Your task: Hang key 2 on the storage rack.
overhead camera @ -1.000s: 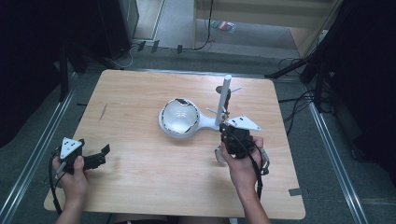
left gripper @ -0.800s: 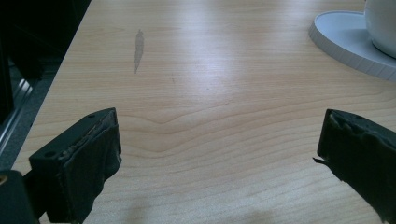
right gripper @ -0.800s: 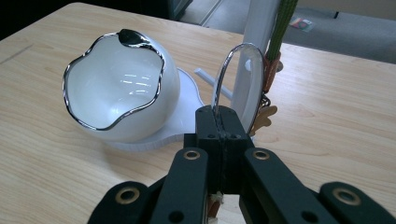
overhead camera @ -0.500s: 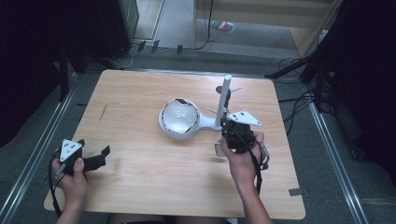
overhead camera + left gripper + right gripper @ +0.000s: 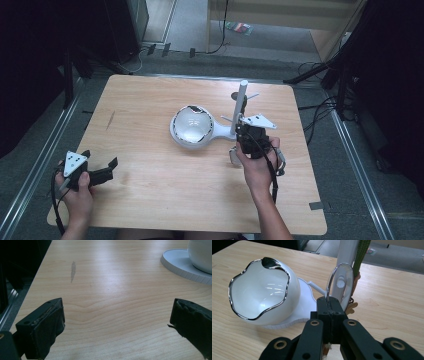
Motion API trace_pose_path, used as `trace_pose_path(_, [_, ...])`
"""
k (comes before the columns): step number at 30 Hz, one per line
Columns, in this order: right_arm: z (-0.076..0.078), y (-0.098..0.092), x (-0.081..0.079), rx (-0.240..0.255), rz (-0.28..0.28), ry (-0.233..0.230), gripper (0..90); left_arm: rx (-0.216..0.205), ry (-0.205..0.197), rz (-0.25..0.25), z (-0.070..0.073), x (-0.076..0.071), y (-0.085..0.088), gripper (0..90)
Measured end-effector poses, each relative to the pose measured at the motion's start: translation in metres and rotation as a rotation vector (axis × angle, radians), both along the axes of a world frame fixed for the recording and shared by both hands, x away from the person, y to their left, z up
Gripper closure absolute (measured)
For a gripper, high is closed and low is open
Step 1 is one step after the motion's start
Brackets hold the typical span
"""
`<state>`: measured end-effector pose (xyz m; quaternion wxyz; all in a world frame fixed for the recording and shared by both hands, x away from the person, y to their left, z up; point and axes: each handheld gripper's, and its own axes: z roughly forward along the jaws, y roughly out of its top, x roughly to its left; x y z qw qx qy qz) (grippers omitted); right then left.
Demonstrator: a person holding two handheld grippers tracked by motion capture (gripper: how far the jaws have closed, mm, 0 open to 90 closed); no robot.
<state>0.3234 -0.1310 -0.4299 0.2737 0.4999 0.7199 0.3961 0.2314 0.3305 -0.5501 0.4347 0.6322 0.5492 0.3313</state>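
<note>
A thin clear disc [image 5: 340, 285] is pinched by its lower edge between the fully closed jaws of the right gripper [image 5: 329, 305], so that it stands upright just ahead of them, close to the white post [image 5: 346, 252] it seems meant for. The white bowl [image 5: 263, 297] on its stand sits just left of these jaws. The right hand [image 5: 260, 165] is held low, aimed forward at the post. The left gripper [image 5: 117, 322] is kept wide and empty, resting level above bare table [image 5: 107, 290], well apart from the work, probably on standby
</note>
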Motion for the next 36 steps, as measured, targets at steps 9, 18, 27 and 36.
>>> trace_pose_path(9, [-0.008, 0.002, 0.012, -0.004, -0.01, 0.012, 90.0, 0.017, -0.017, -0.017, 0.0, -0.003, -0.002, 0.0])
trace_pose_path(18, [-0.015, 0.003, 0.022, 0.006, -0.02, 0.025, 90.0, 0.038, -0.02, -0.027, 0.0, -0.005, -0.003, 0.0])
trace_pose_path(27, [-0.03, 0.003, 0.031, 0.015, -0.005, 0.018, 89.7, 0.033, -0.028, -0.023, 0.0, -0.006, -0.003, 0.0])
trace_pose_path(36, [-0.029, 0.0, 0.029, 0.105, 0.032, 0.009, 63.4, 0.016, -0.029, -0.029, 0.0, -0.006, -0.001, 0.0])
